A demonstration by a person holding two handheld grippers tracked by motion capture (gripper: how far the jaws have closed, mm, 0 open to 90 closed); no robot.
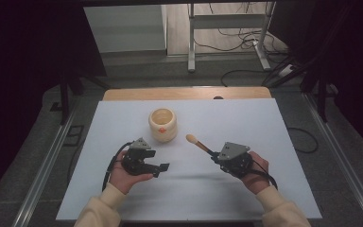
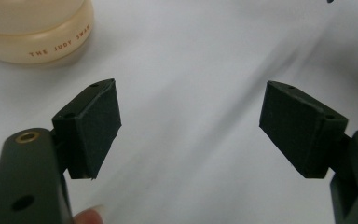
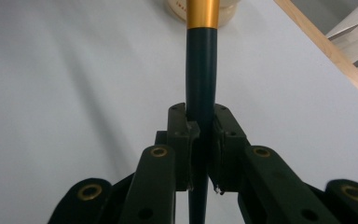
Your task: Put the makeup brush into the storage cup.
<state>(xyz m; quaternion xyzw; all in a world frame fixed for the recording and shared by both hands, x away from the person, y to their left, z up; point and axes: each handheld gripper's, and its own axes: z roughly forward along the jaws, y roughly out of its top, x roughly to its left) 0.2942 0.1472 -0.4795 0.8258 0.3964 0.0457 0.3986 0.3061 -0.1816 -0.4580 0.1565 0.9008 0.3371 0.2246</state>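
Note:
A cream ceramic cup stands upright on the white table, left of centre; its base with printed lettering fills the top left of the left gripper view. My right gripper is shut on the dark handle of a brush, whose pale bristle tip points up-left toward the cup. In the right gripper view the handle runs straight up between the jaws to a gold ferrule. My left gripper is open below the cup, its pads wide apart over bare table.
The table's wooden far edge lies behind the cup. Beyond it, a metal frame leg and loose cables sit on the floor. Metal rails run along both sides of the table.

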